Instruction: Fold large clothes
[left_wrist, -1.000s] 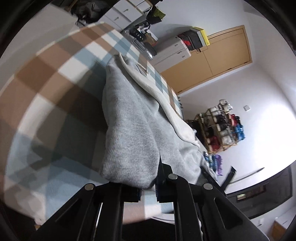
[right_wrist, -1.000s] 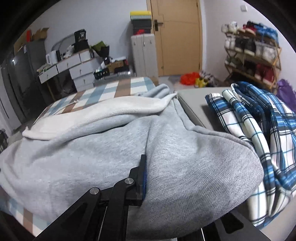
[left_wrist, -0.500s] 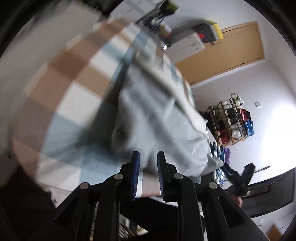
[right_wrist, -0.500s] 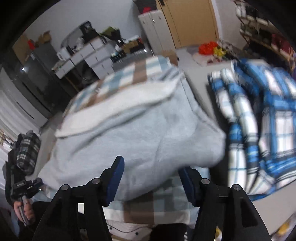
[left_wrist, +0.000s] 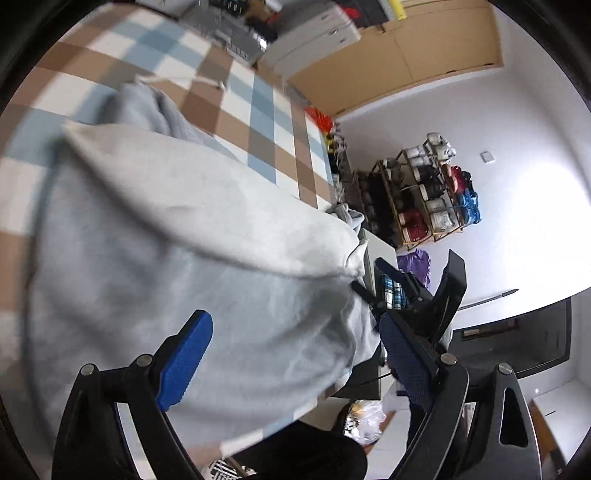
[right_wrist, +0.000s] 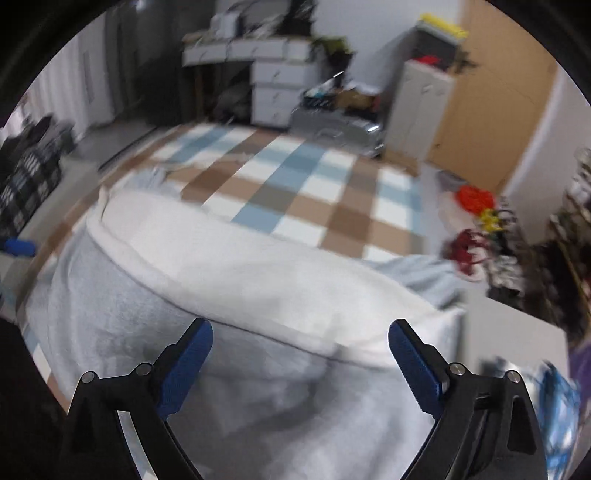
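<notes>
Sweatshirt (left_wrist: 155, 266), pale grey with a cream-white lining band folded across its top, lying bunched along the near edge of the checked bed (left_wrist: 236, 103), left claw (left_wrist: 291, 350) and right claw (right_wrist: 299, 354) both just spread wide, released, nothing gripped.

The left tongs (left_wrist: 295, 350) gape wide, jaws just sprung apart, blue pads (left_wrist: 184, 360) clamping nothing. The right tongs (right_wrist: 300, 360) likewise stand spread, jaws freshly opened, nothing pinched between them, both angled downward.
</notes>
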